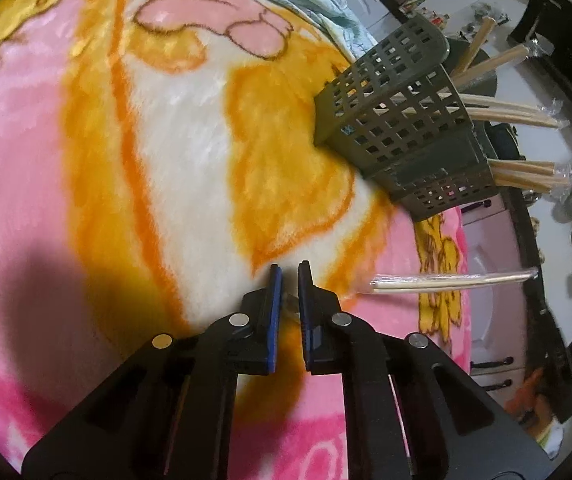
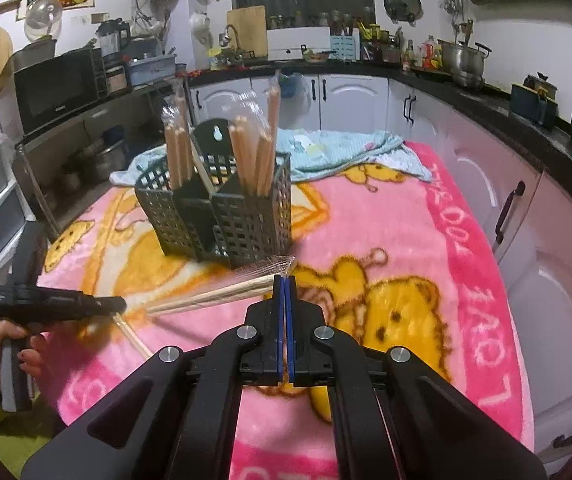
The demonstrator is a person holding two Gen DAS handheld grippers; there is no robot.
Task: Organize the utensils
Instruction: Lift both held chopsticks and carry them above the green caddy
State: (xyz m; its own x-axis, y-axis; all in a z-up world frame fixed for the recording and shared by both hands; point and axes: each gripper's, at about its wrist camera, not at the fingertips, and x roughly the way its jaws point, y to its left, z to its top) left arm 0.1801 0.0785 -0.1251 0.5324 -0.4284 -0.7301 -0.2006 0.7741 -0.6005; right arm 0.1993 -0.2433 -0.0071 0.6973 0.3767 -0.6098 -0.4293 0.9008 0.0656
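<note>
Mid pick-up: right gripper (image 2: 284, 277) clamped on wrapped chopsticks (image 2: 213, 294) just before the caddy (image 2: 221, 208); left gripper (image 1: 290, 270) nearly closed, grip unclear; next, tip upright into caddy compartment.

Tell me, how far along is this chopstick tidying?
Nearly done, it seems. Done: several wrapped chopsticks stand in the grey basket. In hand: the right gripper is shut on another wrapped pair in front of the basket. Left: that pair must go in, and a thin stick lies by the left gripper; whether it is gripped is unclear.
</note>
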